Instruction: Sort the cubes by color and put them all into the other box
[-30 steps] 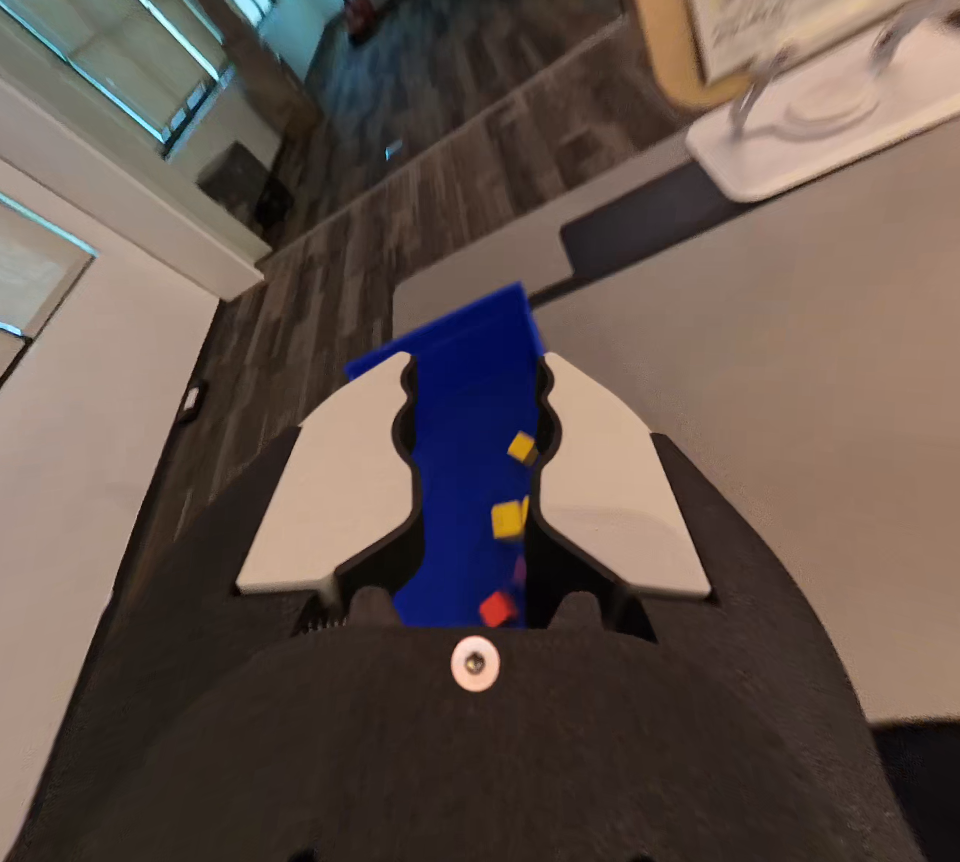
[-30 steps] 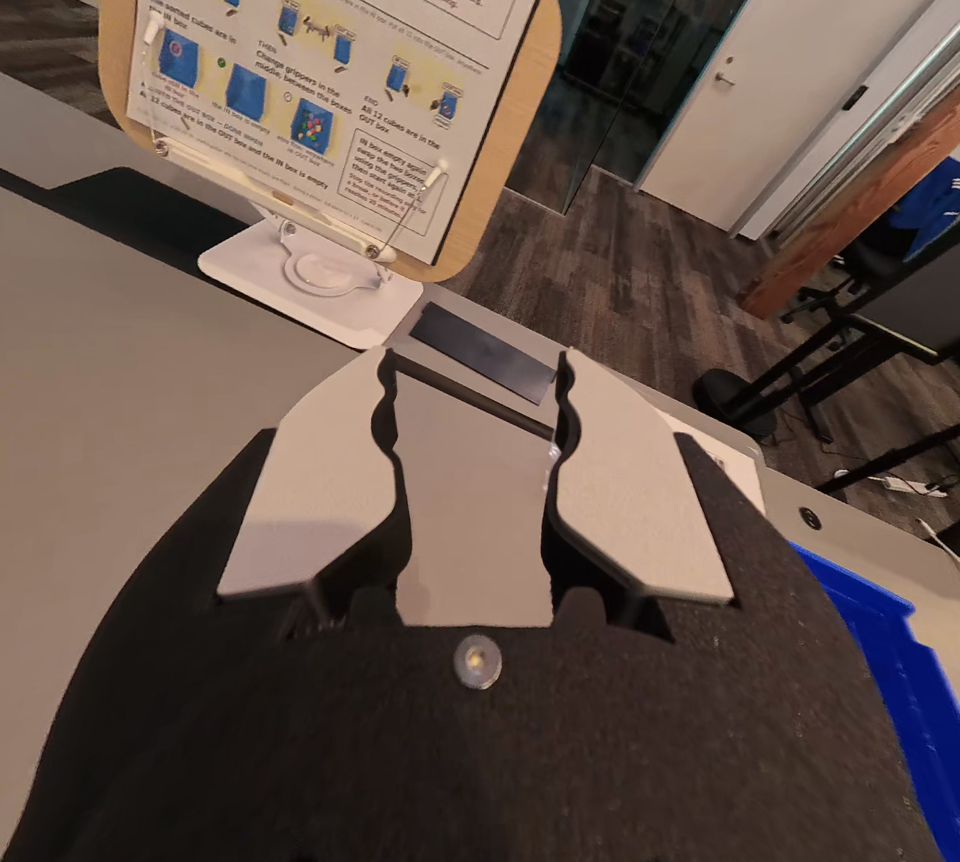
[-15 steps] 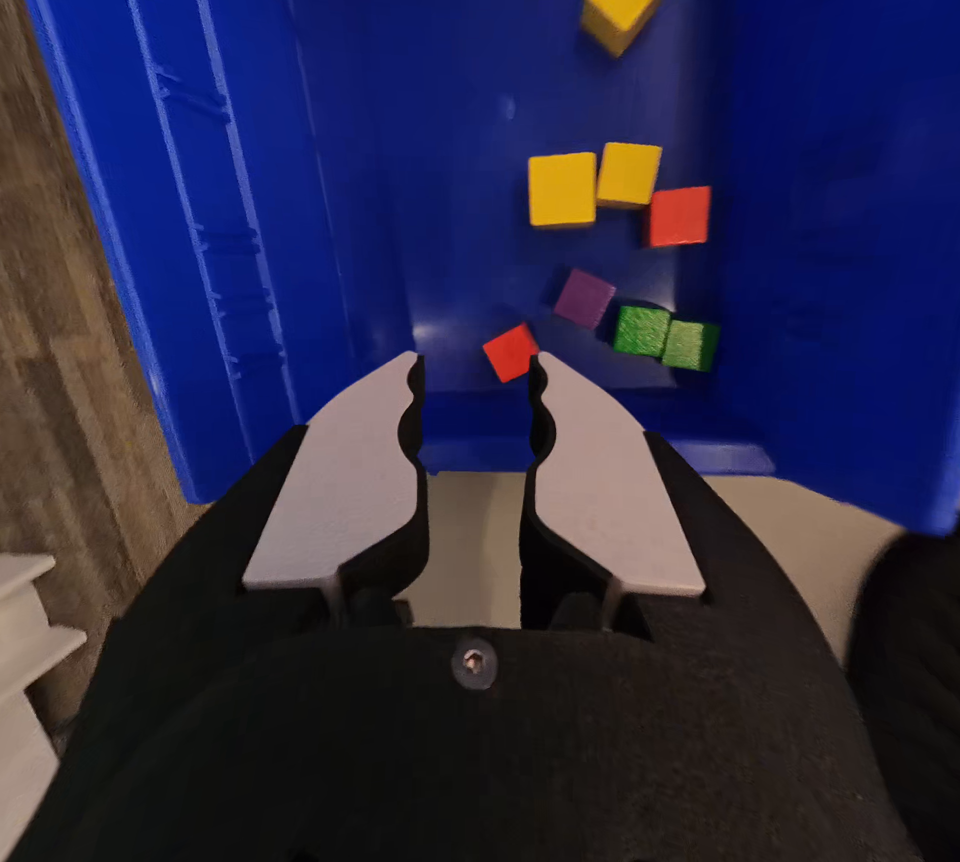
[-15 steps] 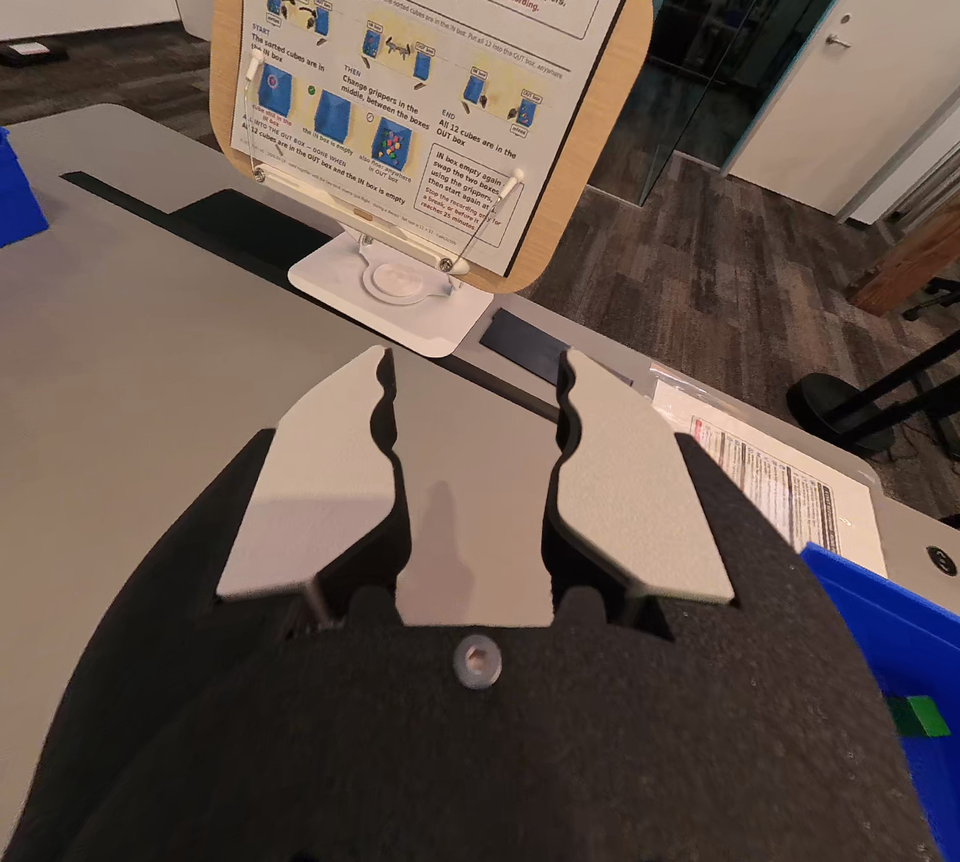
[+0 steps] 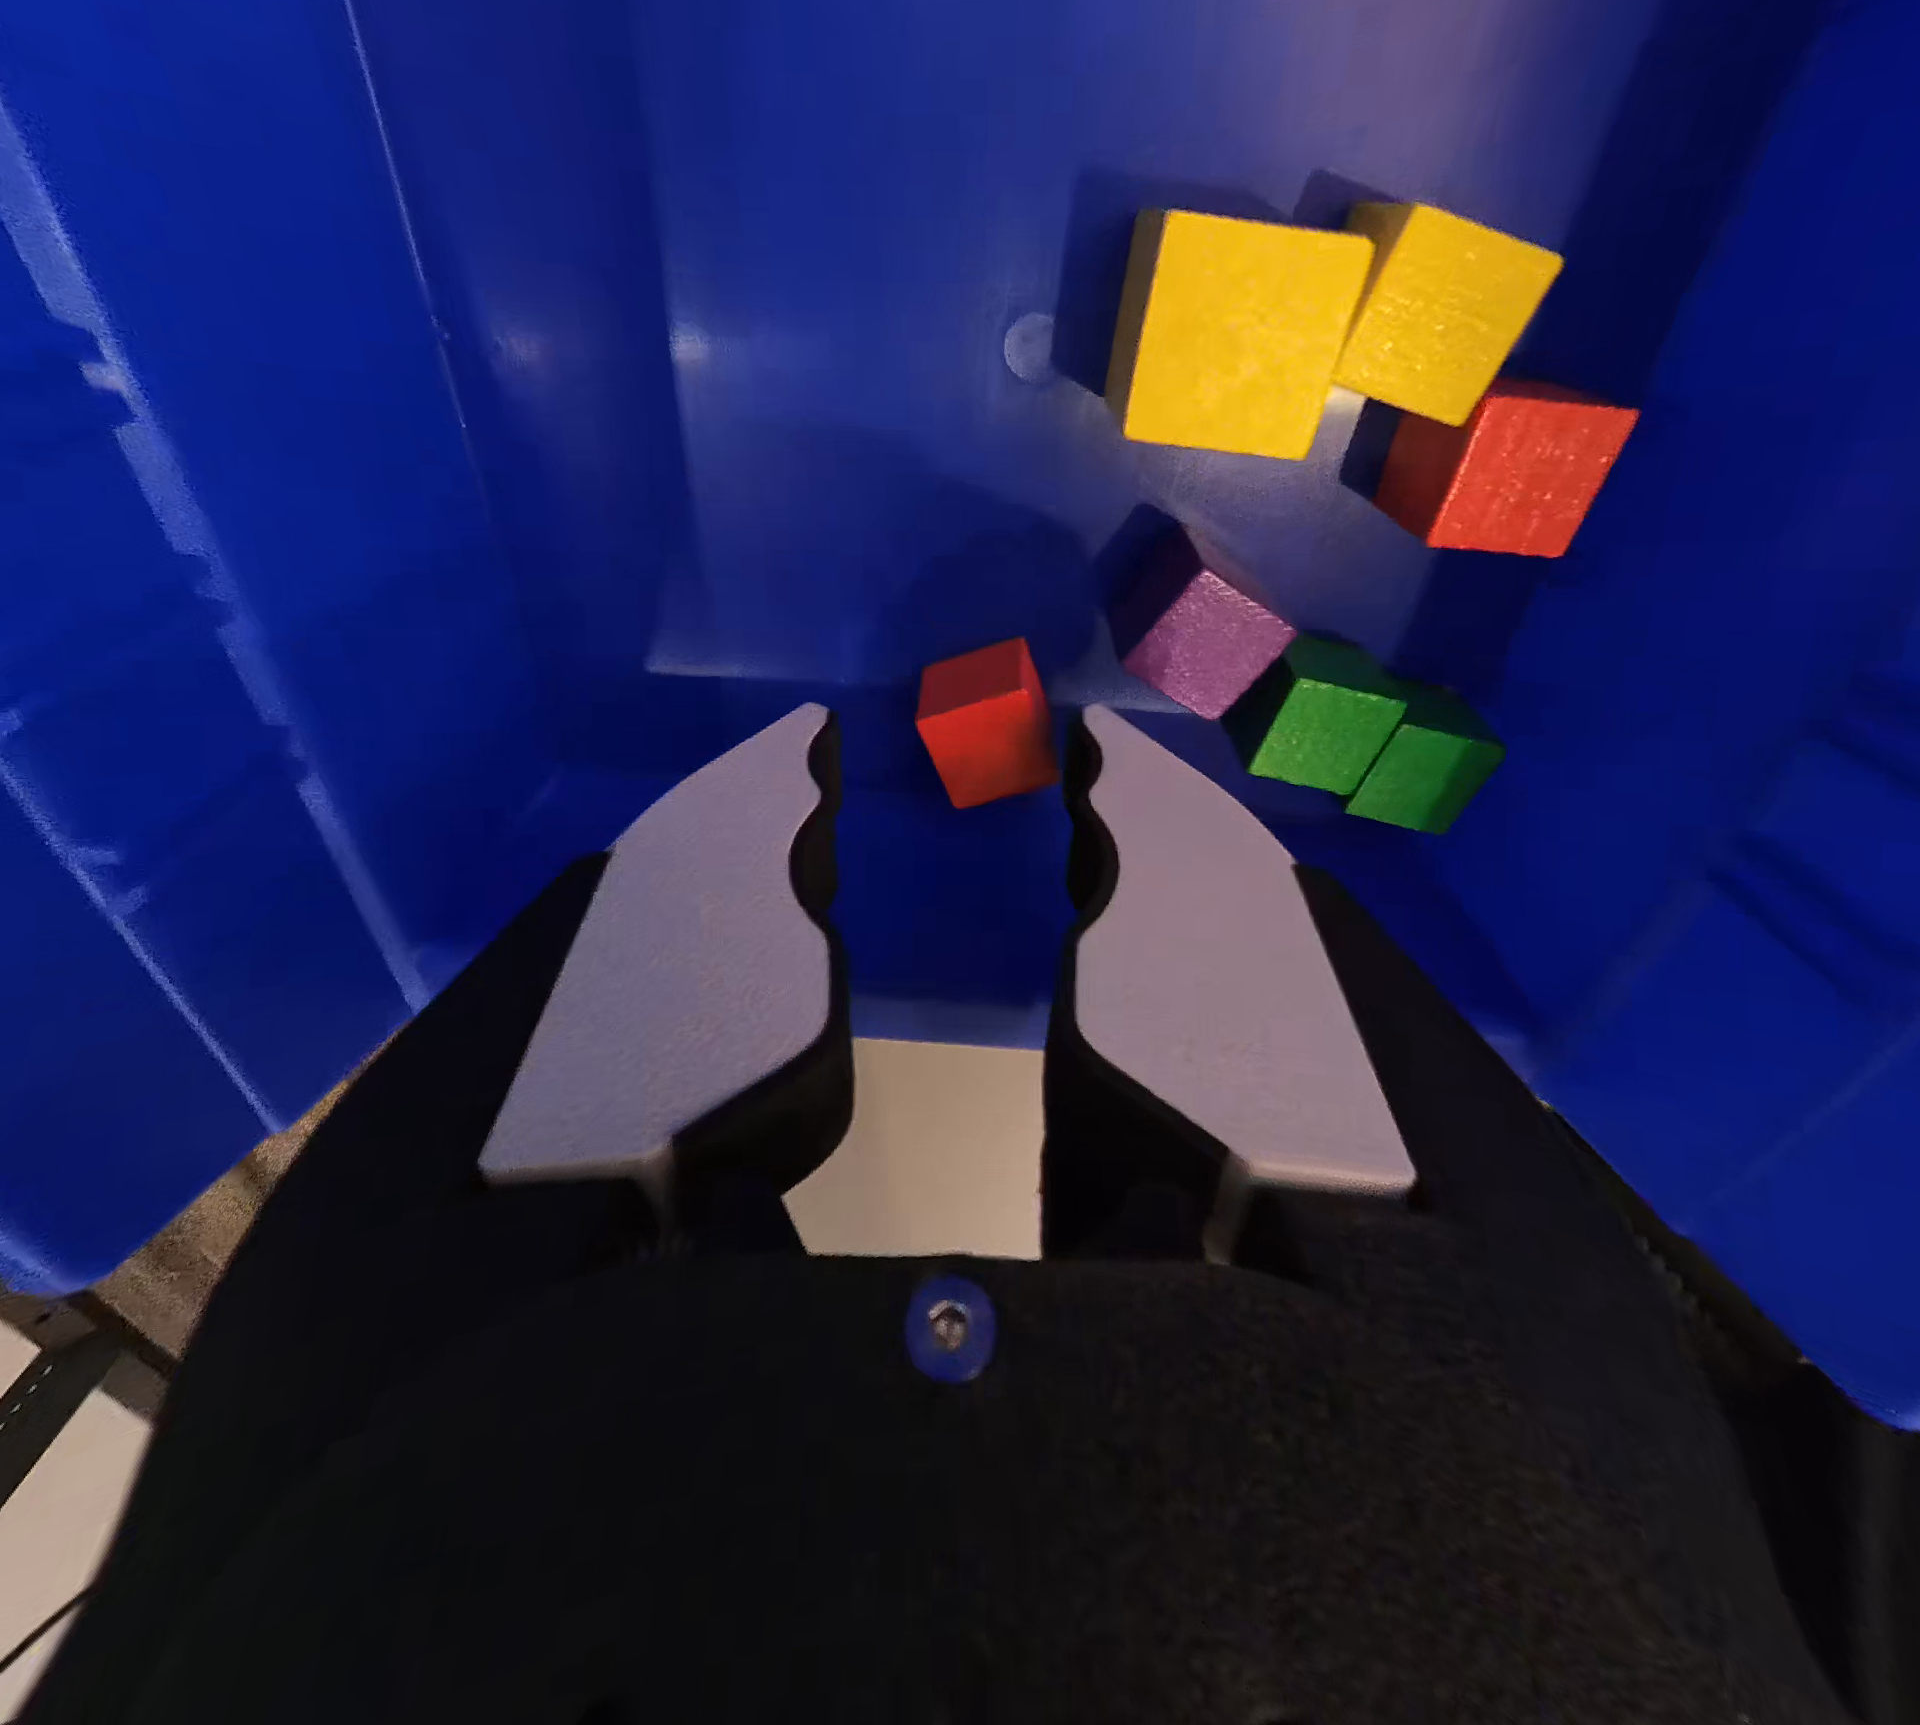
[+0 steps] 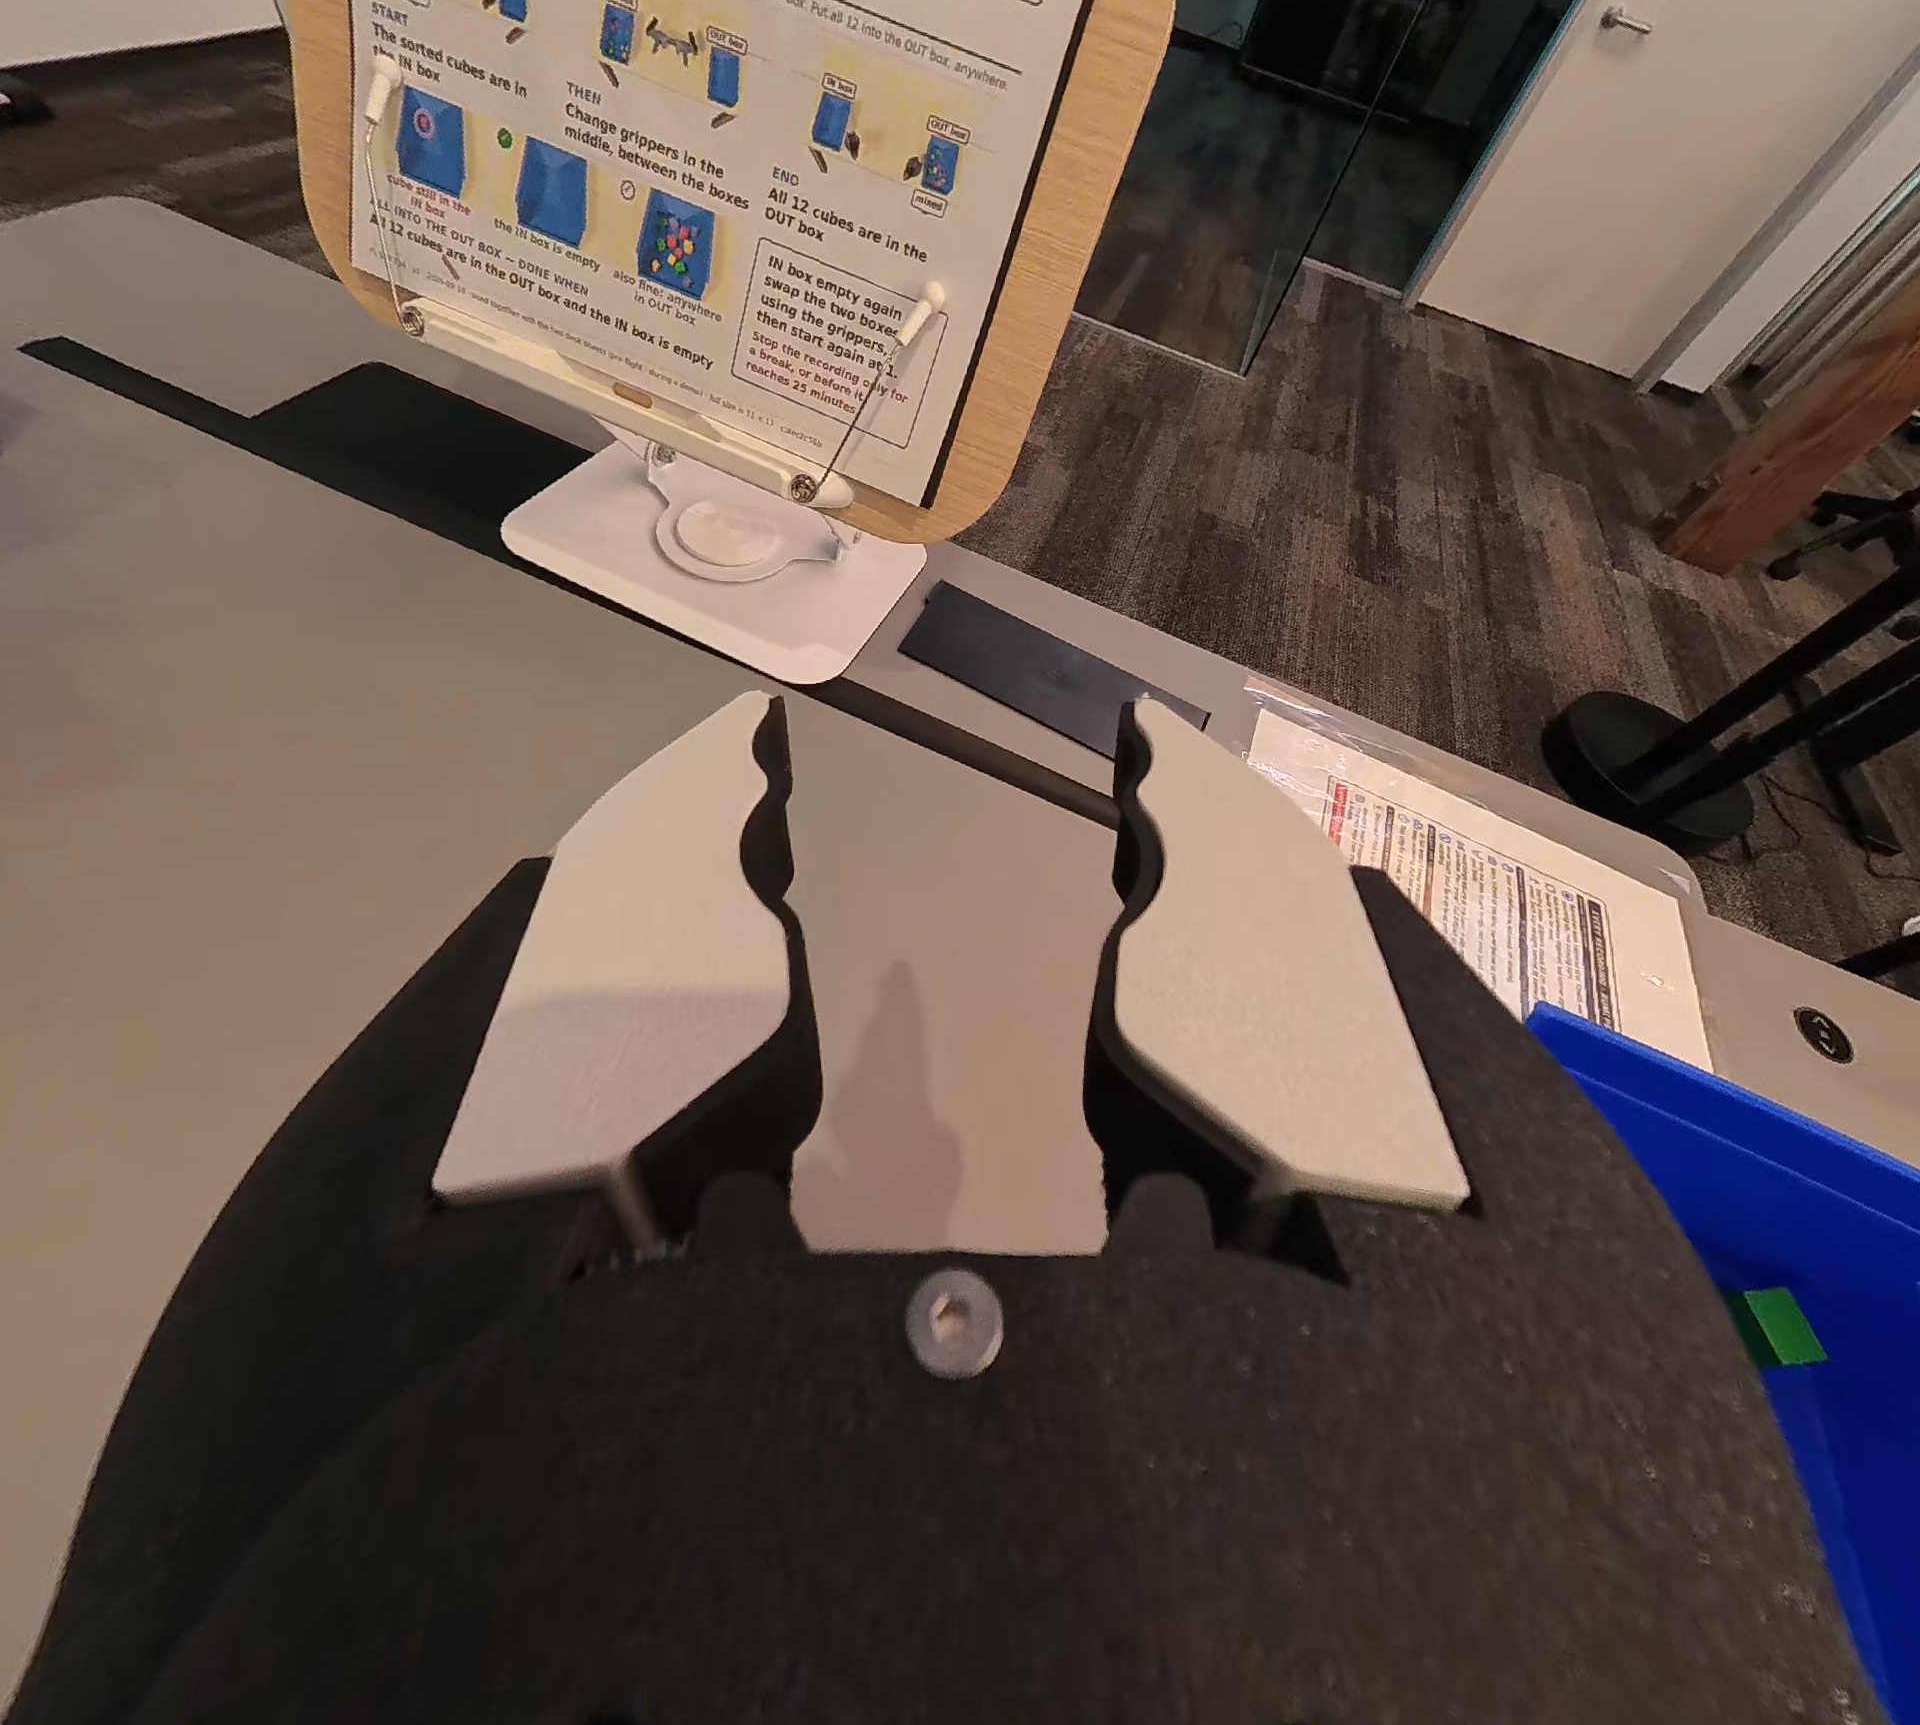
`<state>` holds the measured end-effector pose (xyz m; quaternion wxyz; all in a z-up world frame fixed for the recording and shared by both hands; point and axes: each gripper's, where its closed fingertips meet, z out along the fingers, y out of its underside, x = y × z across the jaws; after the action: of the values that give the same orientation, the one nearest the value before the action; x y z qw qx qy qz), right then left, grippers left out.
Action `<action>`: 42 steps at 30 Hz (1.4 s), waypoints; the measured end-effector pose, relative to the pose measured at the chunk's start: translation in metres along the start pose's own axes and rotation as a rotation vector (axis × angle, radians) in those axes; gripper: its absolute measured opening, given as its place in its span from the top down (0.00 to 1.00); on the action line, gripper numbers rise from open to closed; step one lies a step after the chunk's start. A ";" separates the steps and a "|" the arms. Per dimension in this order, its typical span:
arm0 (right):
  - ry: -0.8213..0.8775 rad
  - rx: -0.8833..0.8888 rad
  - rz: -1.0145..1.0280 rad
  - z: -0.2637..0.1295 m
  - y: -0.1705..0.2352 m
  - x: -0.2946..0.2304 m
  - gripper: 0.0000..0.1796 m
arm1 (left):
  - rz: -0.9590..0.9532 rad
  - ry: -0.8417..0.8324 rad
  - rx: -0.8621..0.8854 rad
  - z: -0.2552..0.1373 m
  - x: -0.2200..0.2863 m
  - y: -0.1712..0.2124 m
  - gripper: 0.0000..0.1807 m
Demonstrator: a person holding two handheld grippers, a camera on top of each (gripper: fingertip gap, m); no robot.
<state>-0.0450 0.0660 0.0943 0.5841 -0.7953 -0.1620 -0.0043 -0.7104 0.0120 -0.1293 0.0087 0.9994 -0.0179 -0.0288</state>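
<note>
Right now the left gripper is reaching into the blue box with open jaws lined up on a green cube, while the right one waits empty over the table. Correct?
Not quite: the cube just ahead of the left gripper is the red cube, not green, as the left wrist view shows. The rest holds: it reaches into the blue box with jaws open, and the right gripper waits empty over the table.

— What's new on the left?
— The left gripper (image 5: 951,730) swung from facing the room down into the blue box (image 5: 436,428), closing on a red cube (image 5: 987,725).
— Right?
— It turned slightly.
</note>
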 end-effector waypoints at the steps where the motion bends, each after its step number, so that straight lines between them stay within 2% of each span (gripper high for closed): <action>1: -0.001 -0.002 0.000 0.000 0.000 0.000 0.67 | -0.001 -0.008 -0.007 0.001 -0.001 -0.001 0.79; 4: 0.000 -0.005 -0.002 0.000 0.001 0.002 0.67 | -0.017 -0.016 -0.024 0.002 -0.003 -0.003 0.83; 8: 0.003 0.005 0.005 -0.003 -0.001 0.005 0.67 | 0.002 -0.006 -0.059 0.004 0.002 -0.003 0.82; 10: 0.000 0.008 0.009 -0.004 -0.001 0.006 0.68 | 0.006 0.014 -0.068 0.005 0.007 -0.003 0.87; 14: 0.003 0.017 0.012 -0.008 -0.002 0.010 0.68 | 0.026 -0.009 -0.054 0.003 0.005 -0.003 0.88; 18: -0.005 0.036 0.020 -0.011 -0.006 0.011 0.69 | 0.024 0.016 0.062 -0.021 0.005 -0.010 0.88; 21: -0.031 0.052 0.026 -0.013 -0.009 0.006 0.70 | 0.051 0.076 0.241 -0.066 0.018 -0.025 0.88; 25: -0.175 0.078 0.022 -0.010 -0.015 -0.025 0.70 | 0.271 0.262 0.555 -0.153 0.099 -0.042 0.88; 28: -0.477 0.138 -0.005 -0.014 -0.025 -0.085 0.70 | 0.535 0.418 0.782 -0.212 0.190 -0.036 0.88; 31: -0.779 0.267 -0.151 -0.036 -0.032 -0.151 0.70 | 0.734 0.690 0.890 -0.253 0.283 -0.009 0.88; 33: -0.912 0.328 -0.216 -0.051 -0.032 -0.183 0.70 | 0.824 0.860 0.908 -0.270 0.329 0.009 0.88; 35: -0.967 0.421 -0.304 -0.065 -0.033 -0.204 0.70 | 0.895 1.000 0.869 -0.277 0.367 0.026 0.88; 39: -0.928 0.576 -0.440 -0.083 -0.039 -0.220 0.73 | 0.972 1.156 0.772 -0.276 0.419 0.044 0.88; 42: -0.898 0.626 -0.521 -0.092 -0.038 -0.223 0.81 | 1.002 1.208 0.702 -0.271 0.442 0.051 0.88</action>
<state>-0.2496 -0.0661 0.1154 0.6447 -0.4439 -0.5757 0.2366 -0.2553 -0.0507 0.1173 -0.2811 0.6625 -0.4574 0.5224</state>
